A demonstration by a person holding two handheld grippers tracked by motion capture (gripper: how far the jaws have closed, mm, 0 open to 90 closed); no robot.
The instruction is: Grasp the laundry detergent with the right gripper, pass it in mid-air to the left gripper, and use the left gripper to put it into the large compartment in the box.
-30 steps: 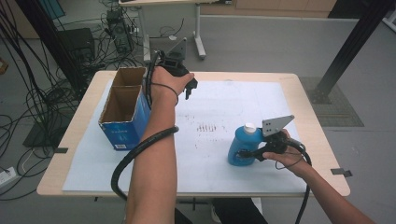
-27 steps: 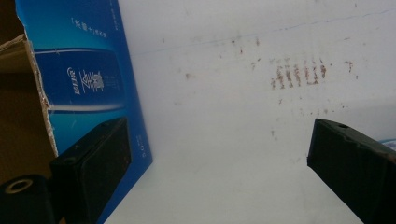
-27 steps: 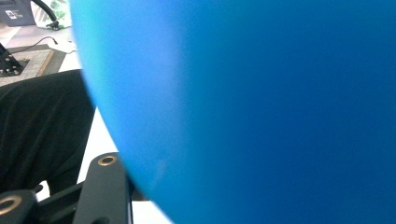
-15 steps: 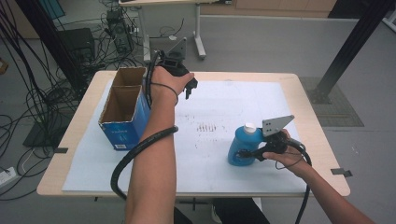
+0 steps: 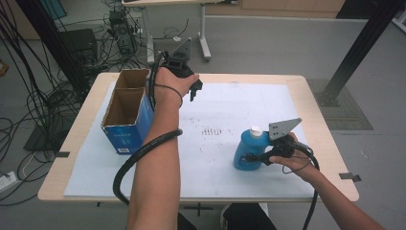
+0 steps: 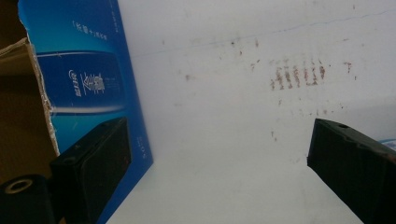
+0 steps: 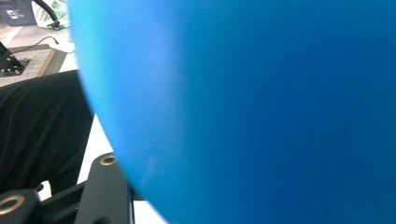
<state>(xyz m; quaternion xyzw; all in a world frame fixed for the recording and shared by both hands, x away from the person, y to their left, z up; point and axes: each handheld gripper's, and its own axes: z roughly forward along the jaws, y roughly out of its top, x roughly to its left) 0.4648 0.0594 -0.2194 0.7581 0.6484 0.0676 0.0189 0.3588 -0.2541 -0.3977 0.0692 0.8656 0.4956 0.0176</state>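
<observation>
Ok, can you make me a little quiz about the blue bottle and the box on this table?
1. True or false: the round blue plastic bottle with the white cap lies on its side.
2. Which hand-held gripper is shut on that bottle: A left, B right?
3. Fill in: the open blue cardboard box stands at the table's ____ side in the high view.

Key: 1 false, it stands upright on the white paper sheet. 2 B. 3 left.
</observation>
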